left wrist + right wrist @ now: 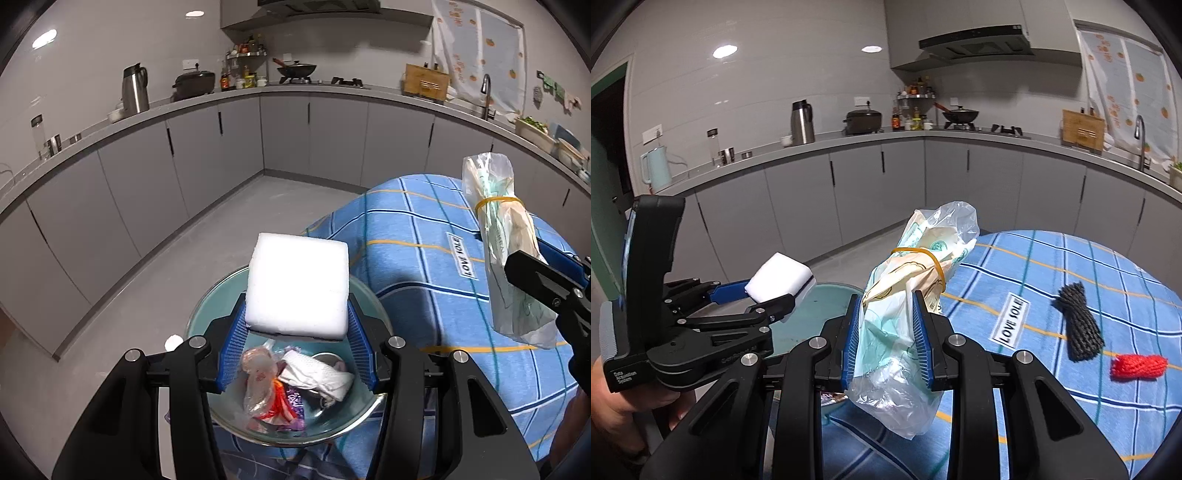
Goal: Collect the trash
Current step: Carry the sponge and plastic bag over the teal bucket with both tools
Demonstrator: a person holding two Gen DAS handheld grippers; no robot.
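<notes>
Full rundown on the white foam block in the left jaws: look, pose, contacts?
The white foam block is a thick, squarish slab, matte and grainy like polystyrene, with rounded corners and a slightly ragged lower edge. The left gripper clamps it by two opposite sides between its blue ribbed pads, the broad face tilted toward the camera. It hangs clear above the glass bowl, which holds wrappers, at the edge of the blue checked tablecloth. Nothing else touches it.
</notes>
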